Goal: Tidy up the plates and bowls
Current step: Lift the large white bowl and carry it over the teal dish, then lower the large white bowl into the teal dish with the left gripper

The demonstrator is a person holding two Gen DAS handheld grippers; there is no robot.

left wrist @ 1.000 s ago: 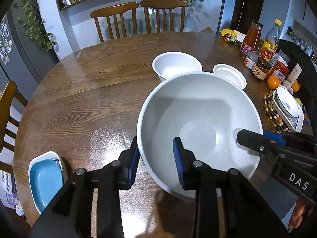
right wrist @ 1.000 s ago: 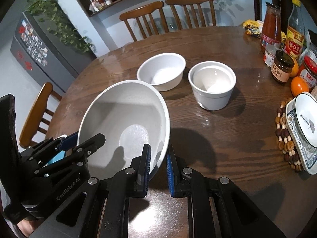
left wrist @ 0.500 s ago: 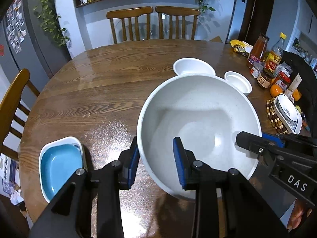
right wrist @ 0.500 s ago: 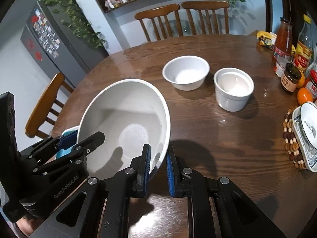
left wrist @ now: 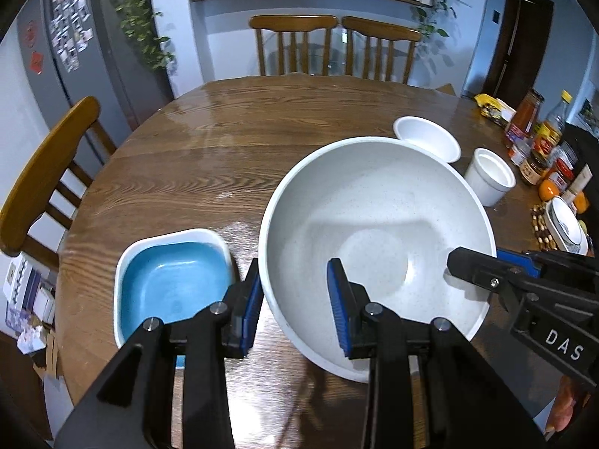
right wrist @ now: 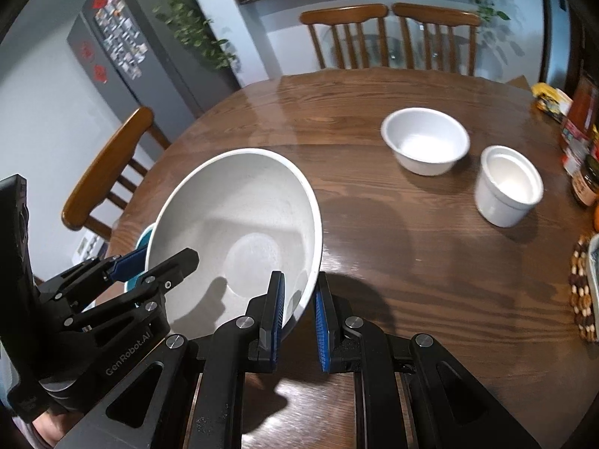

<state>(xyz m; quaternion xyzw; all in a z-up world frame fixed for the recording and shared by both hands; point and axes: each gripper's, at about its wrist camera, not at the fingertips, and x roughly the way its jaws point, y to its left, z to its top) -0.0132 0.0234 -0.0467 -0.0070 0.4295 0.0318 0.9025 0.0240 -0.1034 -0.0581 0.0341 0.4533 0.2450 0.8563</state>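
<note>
Right wrist view: blue dish [right wrist: 144, 241] mostly behind large bowl [right wrist: 239, 224].

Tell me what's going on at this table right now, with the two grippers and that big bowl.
A person is holding a large white speckled bowl with both handheld grippers. The left gripper straddles one side of its rim and the right gripper pinches the opposite side. The bowl is tilted above the round wooden table, beside a blue rectangular dish with a white rim. A small white round bowl and a white straight-sided ramekin stand apart further back.
</note>
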